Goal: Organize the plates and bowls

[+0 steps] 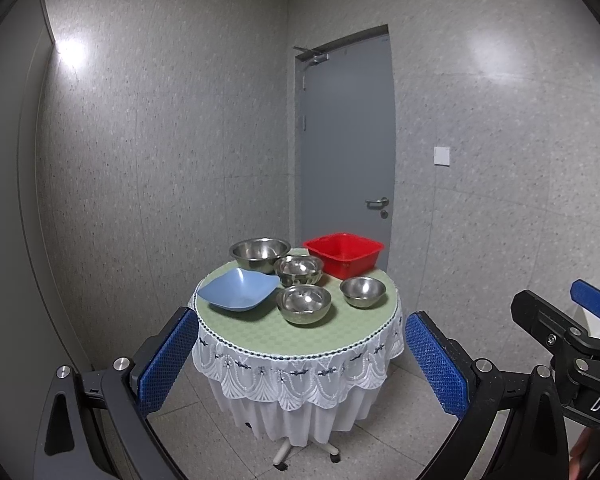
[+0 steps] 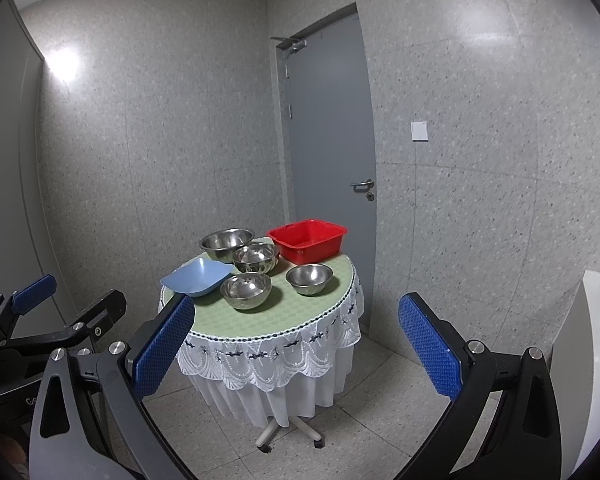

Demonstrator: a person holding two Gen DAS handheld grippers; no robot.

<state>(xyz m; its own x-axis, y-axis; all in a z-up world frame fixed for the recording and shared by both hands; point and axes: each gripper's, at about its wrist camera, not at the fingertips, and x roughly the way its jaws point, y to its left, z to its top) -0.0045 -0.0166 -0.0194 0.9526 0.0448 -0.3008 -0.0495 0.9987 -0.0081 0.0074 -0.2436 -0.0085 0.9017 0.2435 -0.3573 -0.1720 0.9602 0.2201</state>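
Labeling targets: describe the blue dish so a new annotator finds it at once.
Start at the round table with the green top and white lace skirt, in front of the grey door. The blue dish sits at its left edge, beside the steel bowls. It alone is blue, squarish and wavy-rimmed; the neighbours are round metal.

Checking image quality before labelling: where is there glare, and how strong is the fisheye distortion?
Left wrist view: a bright hotspot on the wall upper left, highlights inside the steel bowls, door edges bowed. Right wrist view: the same wall glare, a softer patch upper right, black vignette at the corners; table sharp.
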